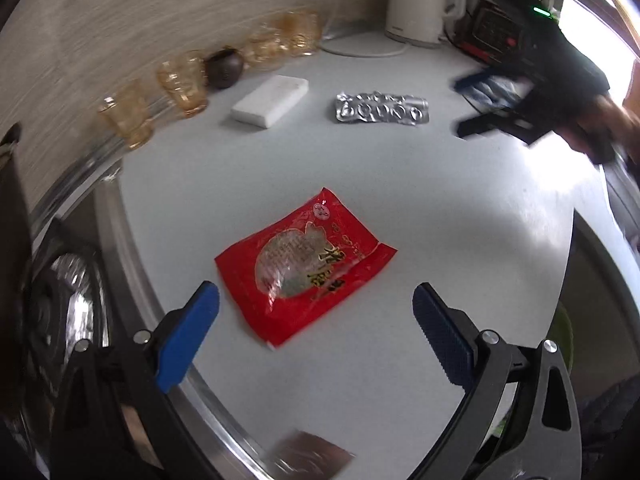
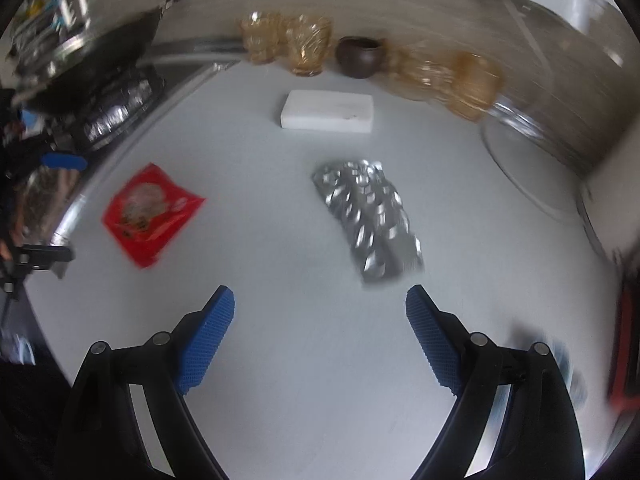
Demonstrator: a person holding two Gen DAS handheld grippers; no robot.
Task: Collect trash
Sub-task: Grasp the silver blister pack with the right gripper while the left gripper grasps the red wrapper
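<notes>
A red snack wrapper point(image 1: 304, 272) lies flat on the grey counter, just ahead of my open, empty left gripper point(image 1: 316, 300). It also shows in the right wrist view point(image 2: 150, 214) at the left. A silver blister pack point(image 1: 382, 108) lies farther back; in the right wrist view the blister pack point(image 2: 370, 220) is just ahead of my open, empty right gripper point(image 2: 320, 304). The right gripper point(image 1: 468, 106) shows blurred at the right of the left wrist view. The left gripper point(image 2: 60, 208) appears at the left edge of the right wrist view.
A white block point(image 1: 270, 100) lies near the wall. Amber glasses point(image 1: 182, 86) and a dark brown pot point(image 1: 224, 66) line the wall. A white kettle point(image 1: 420, 0) stands at the back. A stove with a black wok point(image 2: 104, 48) is left of the counter point(image 2: 320, 360).
</notes>
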